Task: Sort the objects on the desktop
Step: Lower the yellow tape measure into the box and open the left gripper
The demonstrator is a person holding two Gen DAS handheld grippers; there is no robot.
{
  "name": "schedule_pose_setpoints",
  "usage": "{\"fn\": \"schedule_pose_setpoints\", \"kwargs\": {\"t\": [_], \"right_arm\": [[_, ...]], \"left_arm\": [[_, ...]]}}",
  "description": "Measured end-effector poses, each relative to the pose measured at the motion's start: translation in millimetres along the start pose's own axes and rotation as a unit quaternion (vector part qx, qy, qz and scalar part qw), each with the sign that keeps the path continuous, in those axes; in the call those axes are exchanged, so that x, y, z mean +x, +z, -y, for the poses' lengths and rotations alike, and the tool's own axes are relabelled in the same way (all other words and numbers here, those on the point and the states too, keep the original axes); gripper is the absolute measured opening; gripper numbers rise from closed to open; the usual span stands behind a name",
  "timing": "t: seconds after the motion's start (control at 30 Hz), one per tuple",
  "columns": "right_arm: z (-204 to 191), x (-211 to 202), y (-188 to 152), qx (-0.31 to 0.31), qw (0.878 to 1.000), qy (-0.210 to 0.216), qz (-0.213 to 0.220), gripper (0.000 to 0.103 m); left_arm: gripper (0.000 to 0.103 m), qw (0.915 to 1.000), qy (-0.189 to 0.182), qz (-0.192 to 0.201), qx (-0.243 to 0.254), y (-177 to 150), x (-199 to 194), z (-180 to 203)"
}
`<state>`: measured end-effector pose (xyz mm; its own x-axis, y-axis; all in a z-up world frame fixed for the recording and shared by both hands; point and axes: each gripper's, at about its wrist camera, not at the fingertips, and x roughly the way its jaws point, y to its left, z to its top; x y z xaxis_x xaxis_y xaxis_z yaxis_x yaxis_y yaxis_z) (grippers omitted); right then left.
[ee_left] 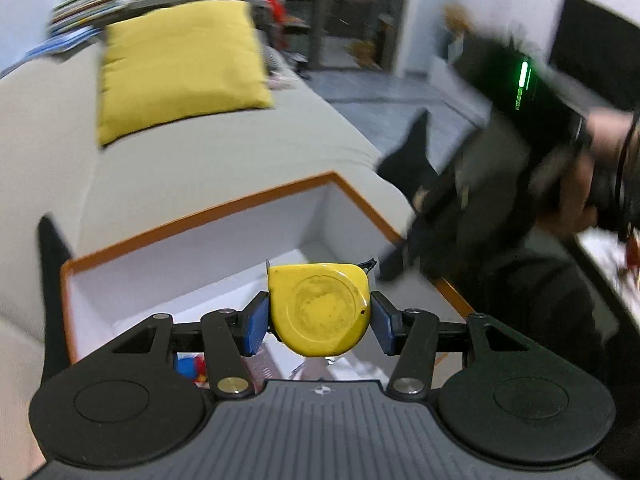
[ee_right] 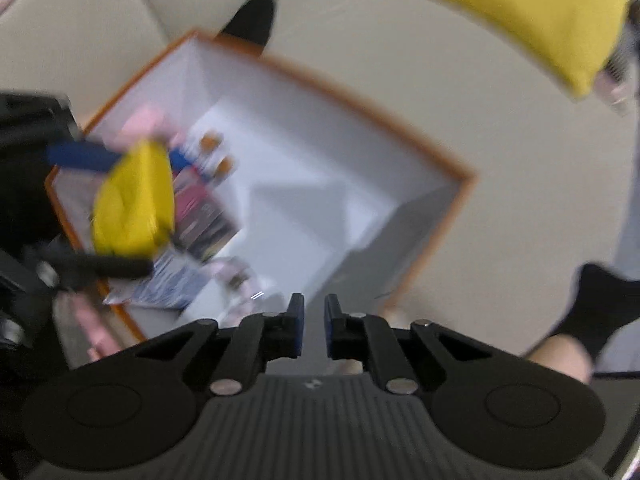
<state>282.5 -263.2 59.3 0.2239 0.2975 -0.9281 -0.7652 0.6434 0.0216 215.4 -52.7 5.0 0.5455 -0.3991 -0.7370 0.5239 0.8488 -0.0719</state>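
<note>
A yellow tape measure (ee_left: 320, 312) is clamped between the blue pads (ee_left: 256, 320) of my left gripper (ee_left: 320, 300), which is shut on it above a white box with an orange rim (ee_left: 224, 204). In the right wrist view the same tape measure (ee_right: 132, 204) hangs blurred over the box's left corner (ee_right: 60, 184). My right gripper (ee_right: 313, 304) hovers over the box's near side, its jaws almost together with only a slim gap and nothing between them. Several booklets and packets (ee_right: 204, 208) lie in the box's left part.
The box rests on a beige sofa (ee_left: 200, 152) with a yellow cushion (ee_left: 176, 64) behind it. A person's hand (ee_left: 600, 168) holds the blurred other gripper at the right. A foot in a black sock (ee_right: 600, 304) is at the lower right.
</note>
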Motion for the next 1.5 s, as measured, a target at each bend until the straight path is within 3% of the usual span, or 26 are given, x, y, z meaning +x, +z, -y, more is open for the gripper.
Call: {"fn": "schedule_pose_setpoints", "kwargs": {"t": [0.17, 0.33, 0.6, 0.83, 1.0, 1.17, 1.3, 1.37, 1.5], "right_arm": [[20, -28, -10, 0.052, 0.995, -0.047, 0.076, 0.033], [31, -23, -20, 0.089, 0.990, -0.061, 0.094, 0.033], [33, -16, -30, 0.108, 0.987, -0.062, 0.104, 0.033], [32, -14, -32, 0.102, 0.988, -0.066, 0.097, 0.034], [28, -12, -32, 0.095, 0.989, -0.066, 0.093, 0.034], [21, -12, -32, 0.084, 0.990, -0.069, 0.090, 0.034], [16, -15, -30, 0.081, 0.991, -0.061, 0.090, 0.029], [13, -17, -28, 0.075, 0.991, -0.052, 0.093, 0.017], [-2, -16, -24, 0.044, 0.994, -0.033, 0.090, 0.016]], "left_arm": [[0.061, 0.9953, -0.051, -0.071, 0.042, 15, 38, 13], [0.061, 0.9854, -0.082, -0.141, 0.048, 22, 83, 23], [0.061, 0.9674, -0.095, -0.219, 0.085, 14, 135, 41], [0.061, 0.9520, -0.137, -0.272, 0.028, 12, 157, 30], [0.061, 0.9468, -0.136, -0.291, -0.024, 3, 164, 20], [0.061, 0.9462, -0.146, -0.287, -0.029, 1, 156, 22], [0.061, 0.9554, -0.133, -0.263, -0.019, 1, 138, 25], [0.061, 0.9599, -0.129, -0.248, -0.021, -1, 123, 22], [0.060, 0.9741, -0.104, -0.200, -0.018, 4, 88, 13]]}}
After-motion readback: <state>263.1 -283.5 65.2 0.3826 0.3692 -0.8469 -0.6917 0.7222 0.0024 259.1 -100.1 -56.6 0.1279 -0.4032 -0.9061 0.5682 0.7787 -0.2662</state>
